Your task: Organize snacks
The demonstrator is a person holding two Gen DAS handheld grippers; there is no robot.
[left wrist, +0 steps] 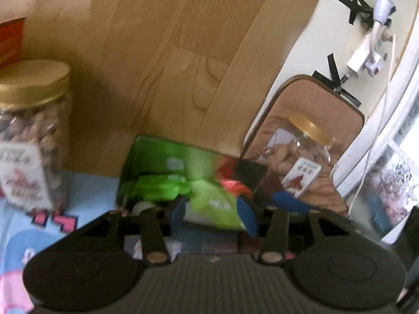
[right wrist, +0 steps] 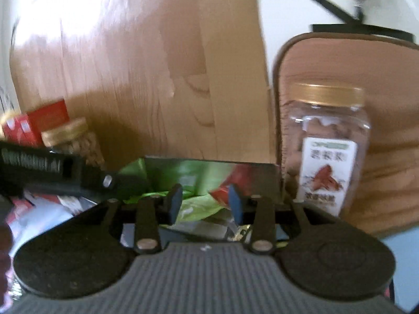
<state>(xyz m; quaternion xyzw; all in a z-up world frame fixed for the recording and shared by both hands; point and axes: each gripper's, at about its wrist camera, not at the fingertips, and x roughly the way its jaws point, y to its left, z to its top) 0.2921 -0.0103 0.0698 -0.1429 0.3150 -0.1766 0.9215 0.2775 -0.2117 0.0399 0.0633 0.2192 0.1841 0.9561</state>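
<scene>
Both grippers' fingers (left wrist: 180, 209) (right wrist: 174, 201) part-open, gripping nothing, above the snack box (right wrist: 209, 163) between two jars (right wrist: 327, 146) (left wrist: 34, 136)

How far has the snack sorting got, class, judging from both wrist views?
Done: green and red packets already lie in the shiny open box. In hand: the left gripper has a light-green snack packet between its pads; whether they pinch it is unclear. The right gripper is open over the box. Left: the gold-lidded clear jars stand outside it.
</scene>
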